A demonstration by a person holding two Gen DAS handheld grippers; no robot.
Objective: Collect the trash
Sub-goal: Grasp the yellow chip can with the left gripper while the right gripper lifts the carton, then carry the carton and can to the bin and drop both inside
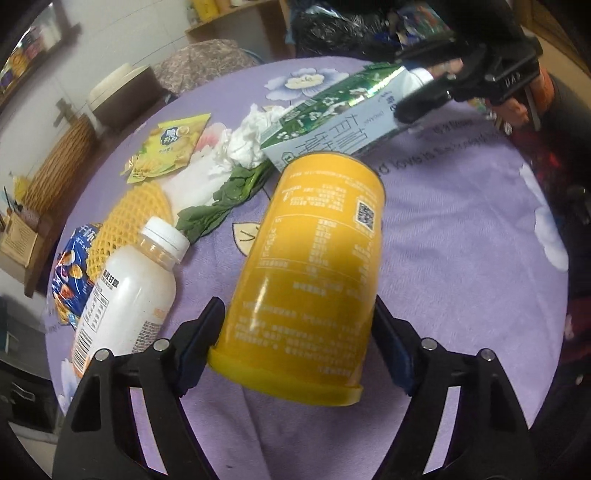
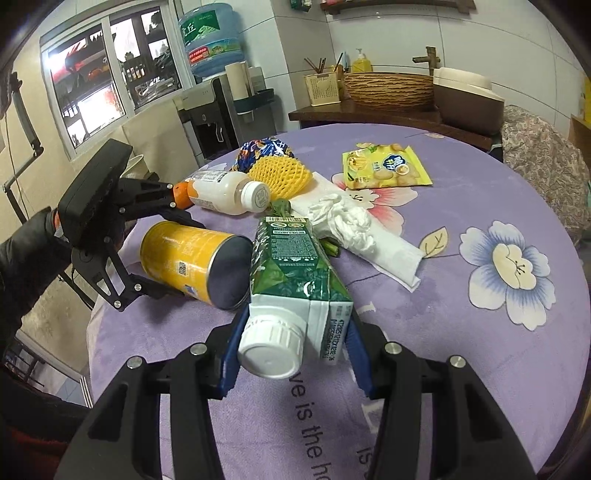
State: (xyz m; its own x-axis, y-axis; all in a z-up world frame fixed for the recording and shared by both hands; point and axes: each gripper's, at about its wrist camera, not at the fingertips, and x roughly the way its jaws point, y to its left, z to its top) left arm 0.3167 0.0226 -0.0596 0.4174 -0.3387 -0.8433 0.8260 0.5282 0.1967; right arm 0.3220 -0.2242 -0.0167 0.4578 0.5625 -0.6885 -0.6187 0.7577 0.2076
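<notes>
A yellow can (image 1: 314,266) lies on its side on the purple tablecloth (image 1: 461,240). My left gripper (image 1: 297,314) straddles its lidded end, and both pads rest against its sides. The right wrist view shows that gripper (image 2: 184,258) clasping the can (image 2: 184,258) from the left. My right gripper (image 2: 295,325) is shut on the capped end of a green-and-white carton (image 2: 295,266). The carton's far end lies by the can's open mouth. From the left wrist view the carton (image 1: 332,110) slants across the far side, the right gripper (image 1: 413,92) at its upper end.
A white bottle (image 2: 225,194), yellow foam net (image 2: 280,171), blue snack bag (image 2: 262,147), yellow crisp bag (image 2: 384,166), crumpled tissue (image 2: 343,221) and green leaf (image 1: 221,199) lie on the table. A dark bag (image 1: 332,29) sits beyond its edge. A sleeve (image 2: 22,258) is at left.
</notes>
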